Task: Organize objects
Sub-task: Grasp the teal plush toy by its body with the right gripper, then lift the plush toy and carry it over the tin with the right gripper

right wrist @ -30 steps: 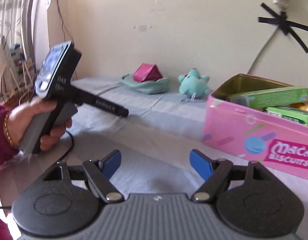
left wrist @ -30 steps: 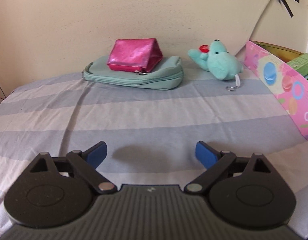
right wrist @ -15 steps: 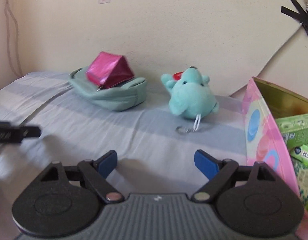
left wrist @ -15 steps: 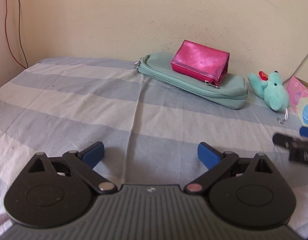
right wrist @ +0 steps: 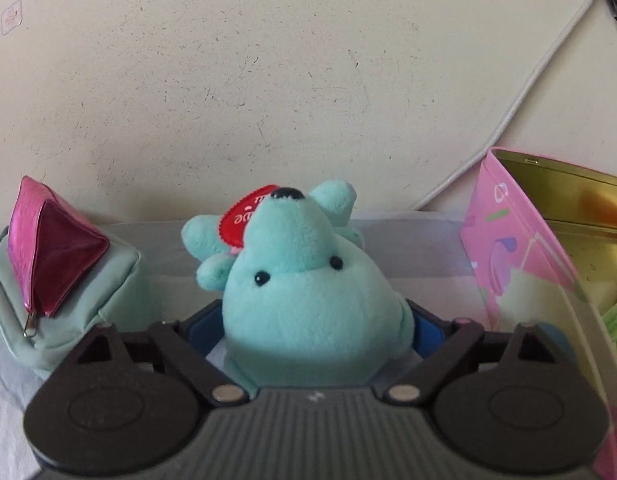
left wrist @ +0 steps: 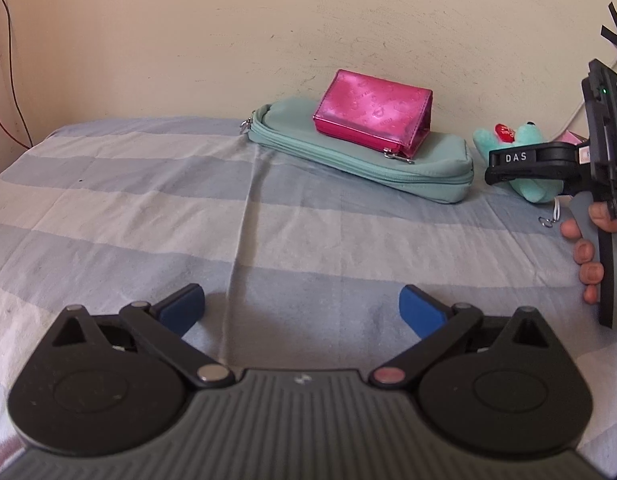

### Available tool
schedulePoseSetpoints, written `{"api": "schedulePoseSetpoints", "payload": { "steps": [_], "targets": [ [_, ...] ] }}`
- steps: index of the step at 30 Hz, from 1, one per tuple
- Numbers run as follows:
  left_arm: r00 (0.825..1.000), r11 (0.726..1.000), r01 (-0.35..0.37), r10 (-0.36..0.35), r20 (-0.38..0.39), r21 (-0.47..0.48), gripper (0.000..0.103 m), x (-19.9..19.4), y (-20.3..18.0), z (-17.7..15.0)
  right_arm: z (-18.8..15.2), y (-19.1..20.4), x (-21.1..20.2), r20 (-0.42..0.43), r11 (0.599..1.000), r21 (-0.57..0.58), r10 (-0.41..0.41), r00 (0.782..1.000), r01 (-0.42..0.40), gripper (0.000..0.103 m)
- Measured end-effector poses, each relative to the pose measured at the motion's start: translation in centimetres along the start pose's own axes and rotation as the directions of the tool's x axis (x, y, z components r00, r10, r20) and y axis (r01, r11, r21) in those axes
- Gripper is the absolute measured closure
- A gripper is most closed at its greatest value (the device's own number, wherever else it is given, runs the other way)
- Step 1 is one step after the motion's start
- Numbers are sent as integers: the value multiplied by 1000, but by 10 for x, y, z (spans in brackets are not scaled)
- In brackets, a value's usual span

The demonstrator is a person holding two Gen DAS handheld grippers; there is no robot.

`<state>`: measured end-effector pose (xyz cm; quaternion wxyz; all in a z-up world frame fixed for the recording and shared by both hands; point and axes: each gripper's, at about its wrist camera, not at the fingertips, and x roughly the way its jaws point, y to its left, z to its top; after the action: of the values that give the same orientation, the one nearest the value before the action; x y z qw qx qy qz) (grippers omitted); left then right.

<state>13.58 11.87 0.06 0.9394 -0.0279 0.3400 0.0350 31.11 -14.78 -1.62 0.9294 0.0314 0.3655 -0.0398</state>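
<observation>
Right now your right tongs (right wrist: 314, 326) are closing around the teal plush toy (right wrist: 308, 280) lying on the bed (left wrist: 188, 208) beside the pink box (right wrist: 516, 264); gripping only soft fluff risks slipping. Your left tongs (left wrist: 302, 310) are hovering wide, empty.

Domestic setting, most likely a bedroom. Bed covered with a blue-and-white striped cotton sheet (left wrist: 236, 216), pushed against a scuffed cream plaster wall (left wrist: 268, 40). Personal items along the wall: long mint-green zipped fabric pouch (left wrist: 360, 160) with a shiny magenta wallet (left wrist: 372, 114) lying on it, a small turquoise plush bear (right wrist: 308, 280), an open pink printed biscuit tin (right wrist: 508, 240). White cable (right wrist: 528, 80) and thin red wire (left wrist: 4, 60) run loose up the wall.
</observation>
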Motion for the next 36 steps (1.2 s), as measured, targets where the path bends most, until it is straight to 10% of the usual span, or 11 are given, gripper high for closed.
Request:
{"api": "schedulePoseSetpoints", "payload": {
  "steps": [4,19,33,36],
  "targets": [
    [1000,1000,-1,1,-1,6,0,0,-2,0,-11,3,-13,26,997,-53,58,998,-57,42],
    [1000,1000,-7,7,0,24,0,2,-4,-1,-143,-25,-165,-5,886,-326,347,938,-330,41],
    [999,987,-19,13,41,160,0,-13,-33,-13,-238,-136,-284,105,957,-233,203,974,-175,37],
    [994,983,103,-105,7,154,0,-24,-53,-21,-249,-153,-291,133,970,-186,183,974,-157,35]
  ]
}}
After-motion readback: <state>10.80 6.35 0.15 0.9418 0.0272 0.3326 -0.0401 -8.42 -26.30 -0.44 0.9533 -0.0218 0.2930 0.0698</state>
